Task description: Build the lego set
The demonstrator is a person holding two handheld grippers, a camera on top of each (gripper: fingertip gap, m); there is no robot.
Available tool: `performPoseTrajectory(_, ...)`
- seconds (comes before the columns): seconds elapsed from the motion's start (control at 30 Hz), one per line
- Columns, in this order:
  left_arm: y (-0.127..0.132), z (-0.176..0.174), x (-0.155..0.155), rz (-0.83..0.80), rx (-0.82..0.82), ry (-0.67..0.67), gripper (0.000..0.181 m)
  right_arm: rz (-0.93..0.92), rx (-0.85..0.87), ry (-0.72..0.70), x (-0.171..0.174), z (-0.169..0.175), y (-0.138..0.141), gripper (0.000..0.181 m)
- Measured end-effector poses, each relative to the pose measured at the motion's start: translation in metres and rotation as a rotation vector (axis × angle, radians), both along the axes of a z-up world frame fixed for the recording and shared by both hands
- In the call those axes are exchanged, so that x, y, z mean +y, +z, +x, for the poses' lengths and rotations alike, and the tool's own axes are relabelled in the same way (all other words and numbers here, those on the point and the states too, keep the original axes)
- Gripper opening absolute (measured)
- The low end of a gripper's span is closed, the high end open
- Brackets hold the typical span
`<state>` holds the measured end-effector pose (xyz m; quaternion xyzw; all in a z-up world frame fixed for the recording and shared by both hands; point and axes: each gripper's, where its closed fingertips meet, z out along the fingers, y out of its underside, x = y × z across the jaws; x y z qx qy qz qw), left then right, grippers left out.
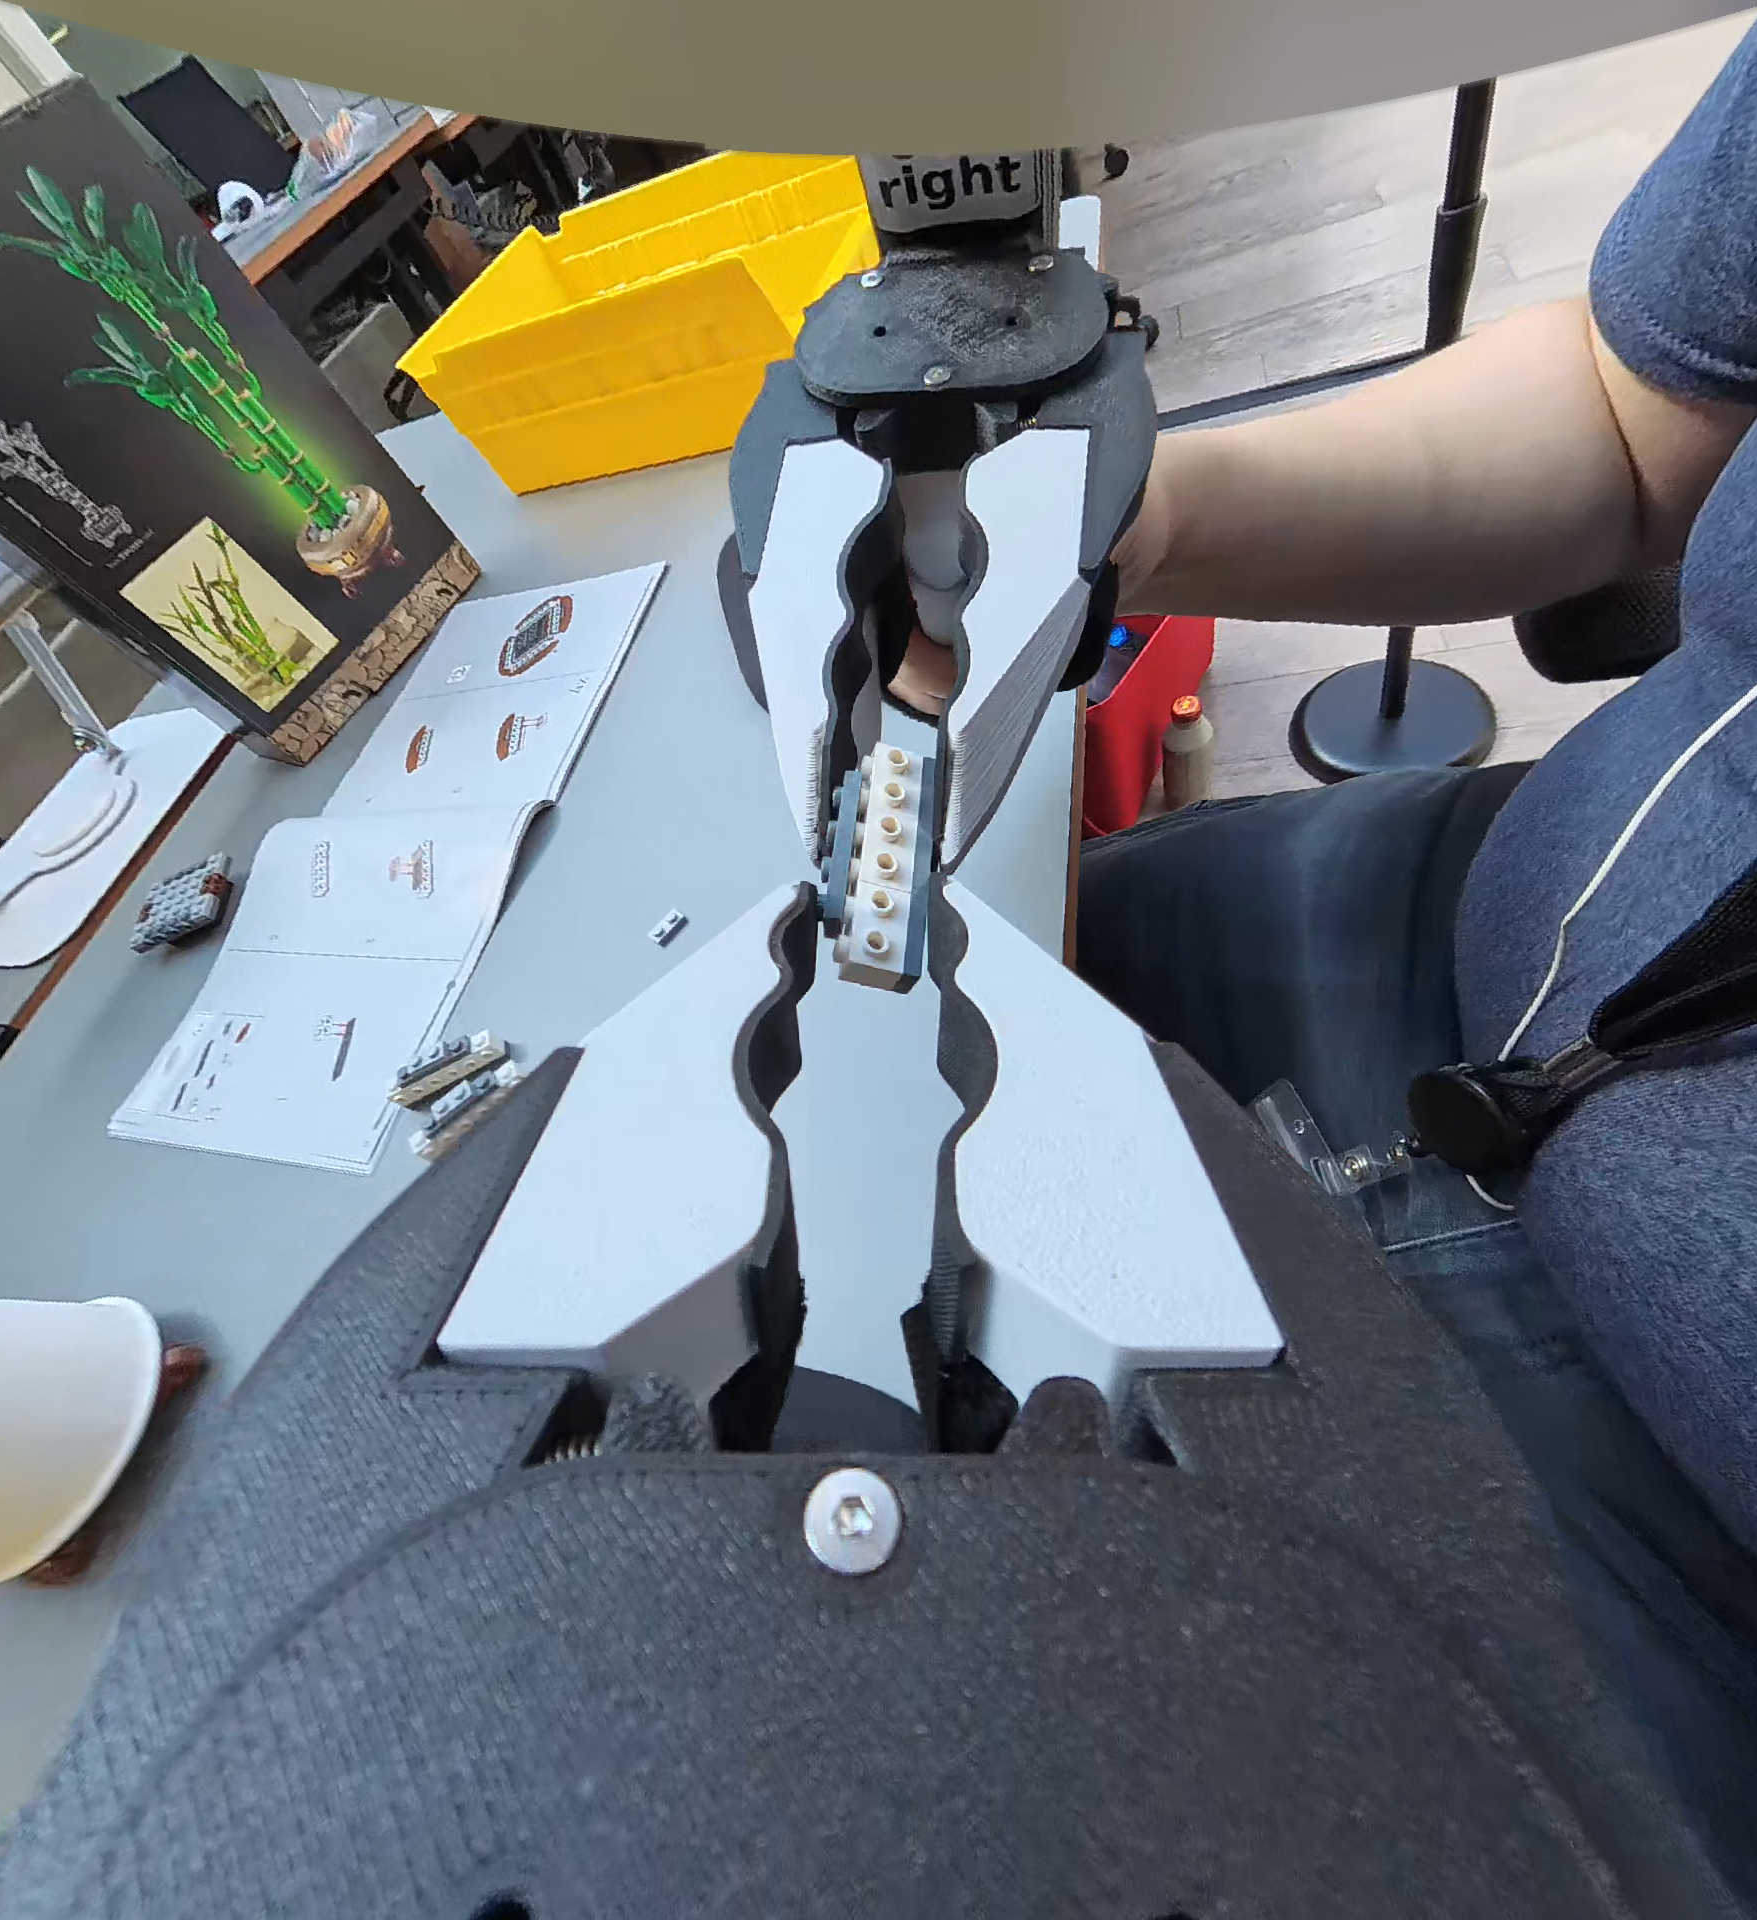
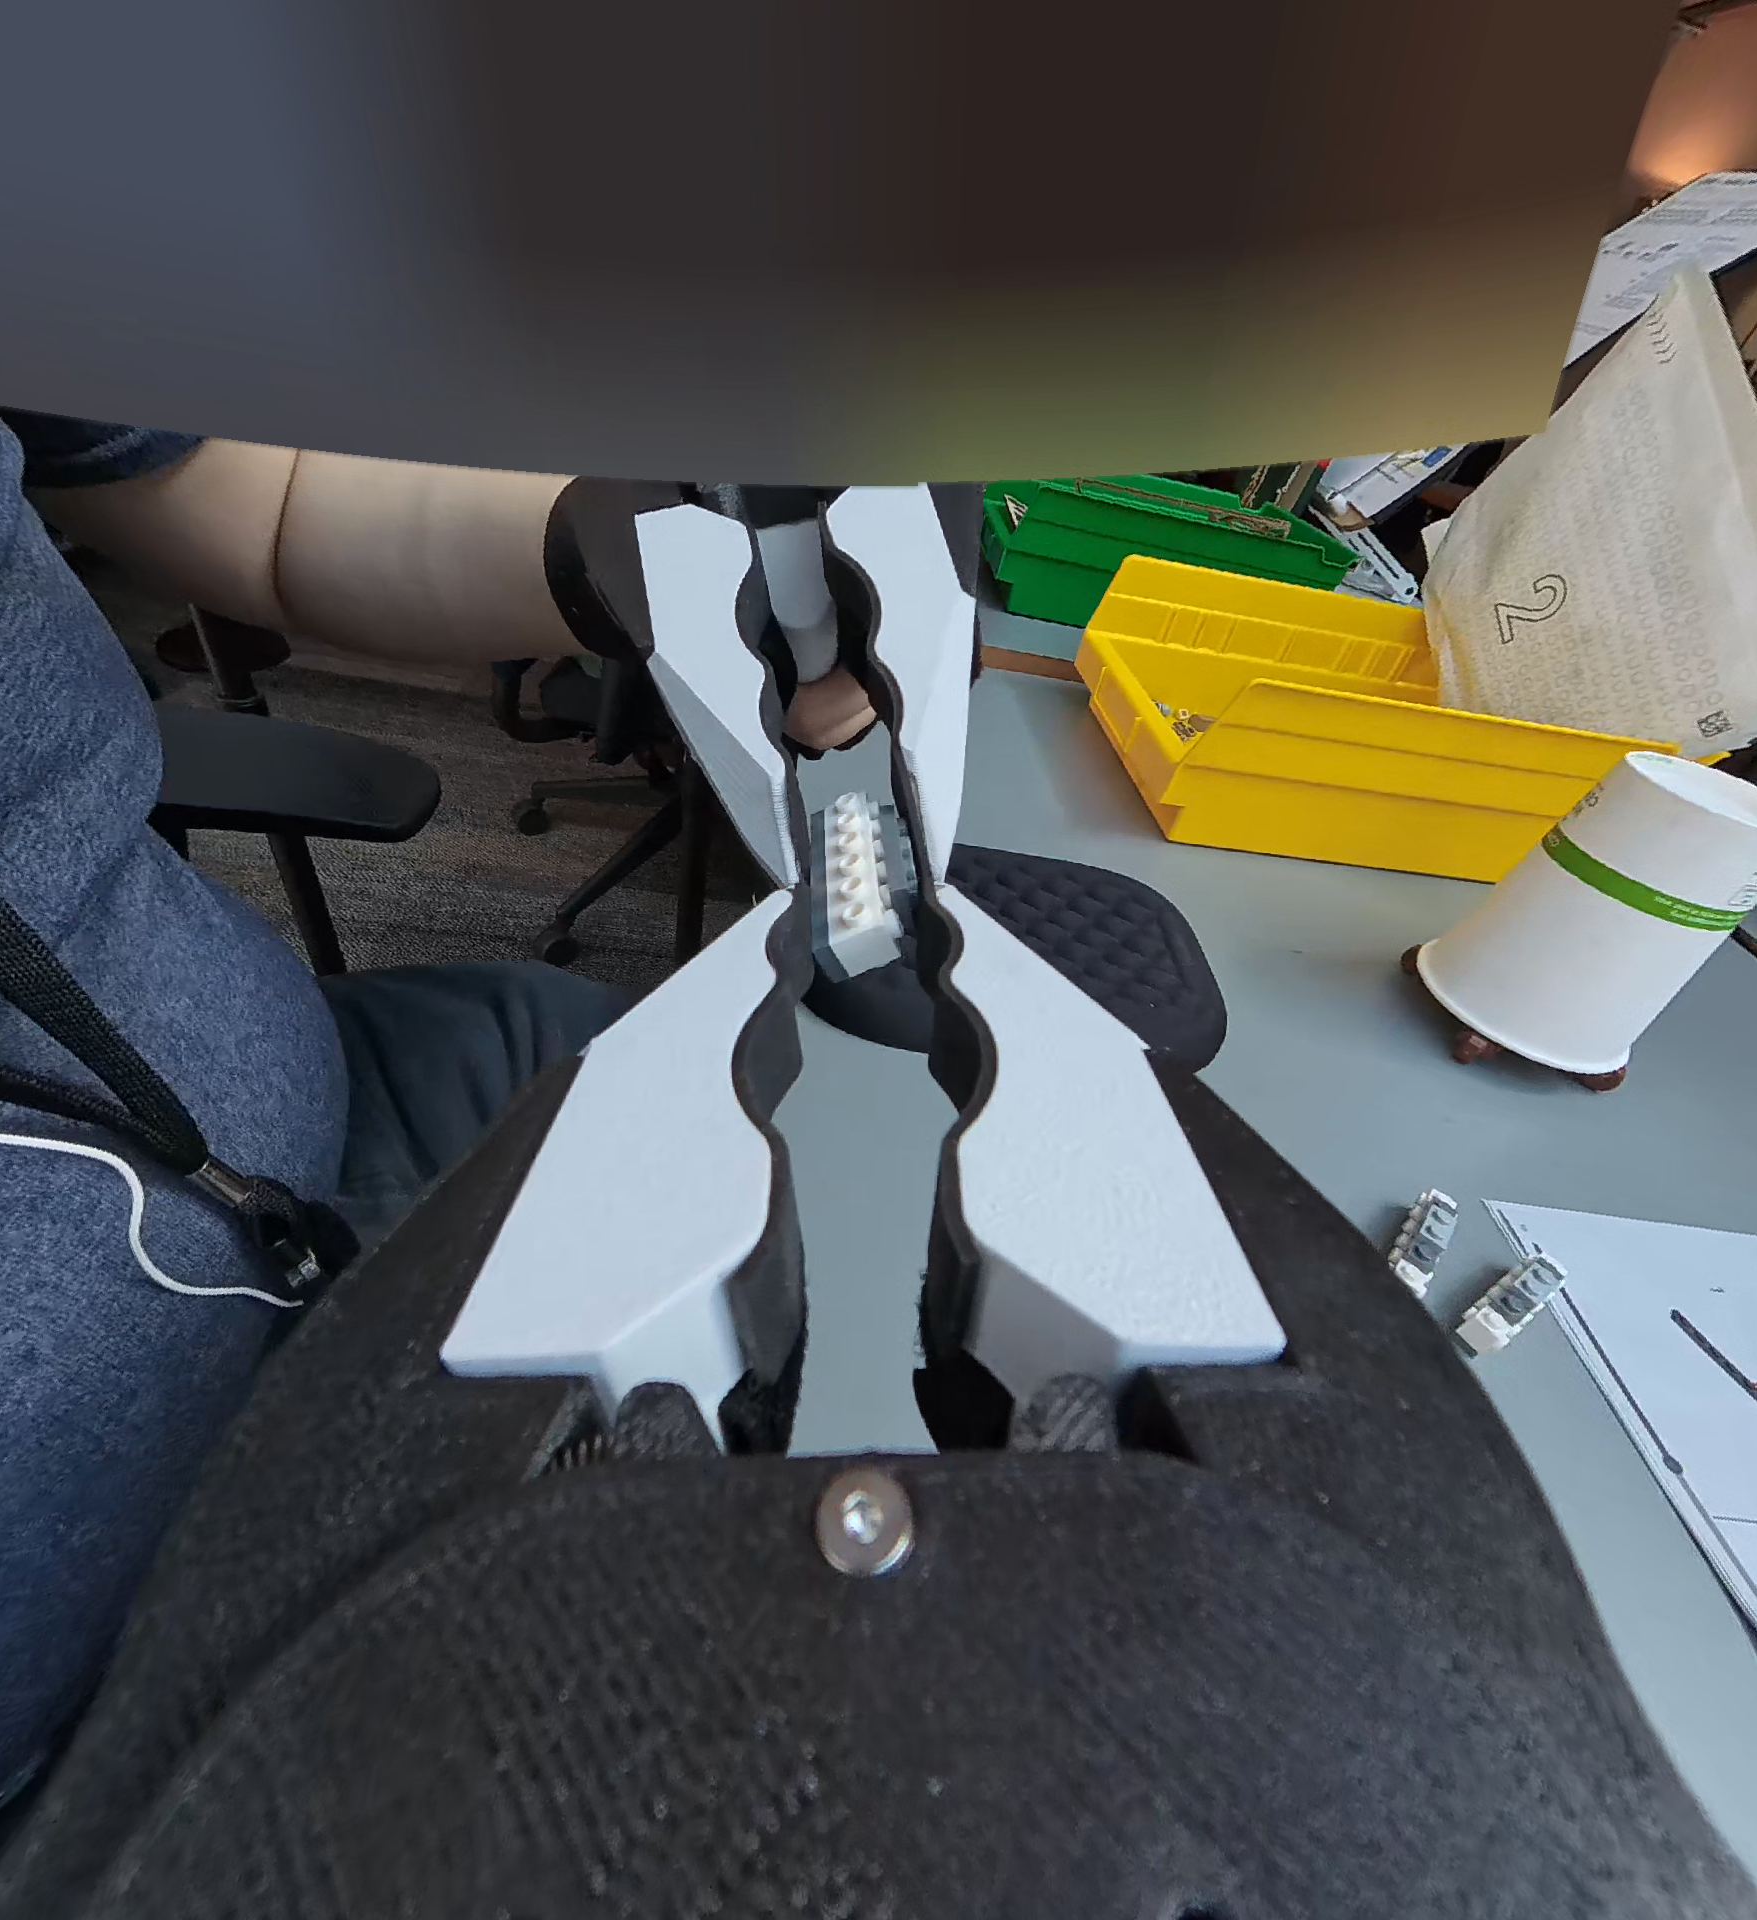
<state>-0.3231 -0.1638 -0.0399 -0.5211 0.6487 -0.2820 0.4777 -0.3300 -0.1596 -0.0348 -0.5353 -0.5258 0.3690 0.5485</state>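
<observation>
Left wrist view: left gripper (image 1: 874, 902) and right gripper (image 1: 879, 831) meet tip to tip, both sets of fingers pinching the brick assembly (image 1: 876, 862) above the table (image 1: 645, 810) edge; instruction booklet (image 1: 375, 935) at nine o'clock.

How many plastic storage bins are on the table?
2: a yellow plastic bin at the far side of the grey table, and a green plastic bin behind it. Others may be hidden.

My left gripper (image 1: 869, 925) and right gripper (image 1: 879, 831) both clamp the brick strip (image 1: 879, 868), tip to tip. Manual (image 1: 417, 873) open on table (image 1: 645, 831).
</observation>
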Motion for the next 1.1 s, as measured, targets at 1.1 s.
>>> performPoseTrajectory(1.1,-0.0050,0.0063,-0.0038,-0.244,-0.054,-0.047,0.017,-0.141,0.127,0.065,-0.0026,0.0059,-0.0036,0.017)
